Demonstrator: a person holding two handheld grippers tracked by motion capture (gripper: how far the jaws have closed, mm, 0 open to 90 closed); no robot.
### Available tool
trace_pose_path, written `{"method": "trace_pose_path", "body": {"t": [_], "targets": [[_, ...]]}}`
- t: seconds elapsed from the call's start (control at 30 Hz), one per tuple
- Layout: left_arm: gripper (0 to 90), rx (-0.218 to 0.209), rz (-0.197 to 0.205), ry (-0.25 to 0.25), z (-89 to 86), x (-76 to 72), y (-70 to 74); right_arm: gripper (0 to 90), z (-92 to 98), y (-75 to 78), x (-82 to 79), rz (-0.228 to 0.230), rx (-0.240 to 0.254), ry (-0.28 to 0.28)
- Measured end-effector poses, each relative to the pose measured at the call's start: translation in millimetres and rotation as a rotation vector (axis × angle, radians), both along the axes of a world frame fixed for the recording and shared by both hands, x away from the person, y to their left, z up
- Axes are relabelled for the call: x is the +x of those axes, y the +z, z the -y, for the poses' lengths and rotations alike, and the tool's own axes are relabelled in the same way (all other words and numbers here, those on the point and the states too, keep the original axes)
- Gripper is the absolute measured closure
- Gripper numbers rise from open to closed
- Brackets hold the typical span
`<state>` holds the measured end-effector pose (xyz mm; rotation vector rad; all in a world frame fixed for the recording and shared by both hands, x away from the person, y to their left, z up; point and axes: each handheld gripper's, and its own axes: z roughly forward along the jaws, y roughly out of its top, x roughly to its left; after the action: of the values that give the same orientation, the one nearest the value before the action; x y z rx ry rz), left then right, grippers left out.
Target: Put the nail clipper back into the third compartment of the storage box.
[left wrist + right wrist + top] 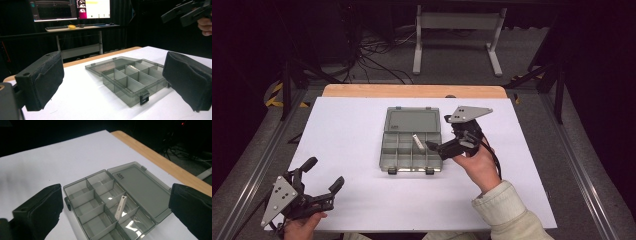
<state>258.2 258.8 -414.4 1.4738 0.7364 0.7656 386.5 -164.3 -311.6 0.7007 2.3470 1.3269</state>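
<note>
A grey see-through compartment box [398, 150] lies in the middle of the white table, its lid [412, 121] folded flat on the far side. A small white stick-shaped piece [417, 141] leans in a right-hand compartment beside the lid; it also shows as the white piece [120, 207] and the white piece [131, 67]. My right gripper [439, 133] hovers open at the box's right side, above the box [100, 212], jaws wide with nothing between them. My left gripper [323, 174] sits open near the front left corner, aimed at the box [132, 82] from a distance. The right gripper [190, 11] also appears far off.
A white sheet [352, 150] covers the table, with a wooden edge [412, 91] at the back. Beyond it lie floor cables [377, 60] and a grey desk frame [457, 30]. Monitors [72, 8] on a desk stand off to the side.
</note>
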Motion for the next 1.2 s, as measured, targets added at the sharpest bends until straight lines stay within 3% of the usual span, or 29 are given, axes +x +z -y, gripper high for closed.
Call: {"method": "trace_pose_path", "body": {"t": [0.37, 0.6, 0.87, 1.2], "targets": [[4.5, -0.002, 0.000, 0.000, 0.5, 0.1, 0.2, 0.0, 40.2, -2.1, -31.3, 0.086, 0.105, -0.027], [4.5, -0.003, 0.001, 0.002, 0.4, -0.1, 0.4, 0.0, 61.1, -8.4, -48.5, 0.139, 0.129, -0.049], [4.5, -0.004, 0.002, 0.002, 0.0, -0.1, 0.5, 0.0, 78.2, -22.7, -64.5, 0.176, 0.159, -0.080], [4.5, -0.003, 0.002, 0.004, -0.7, 0.1, 0.6, 0.0, 97.0, -46.9, -76.6, 0.175, 0.194, -0.109]]}}
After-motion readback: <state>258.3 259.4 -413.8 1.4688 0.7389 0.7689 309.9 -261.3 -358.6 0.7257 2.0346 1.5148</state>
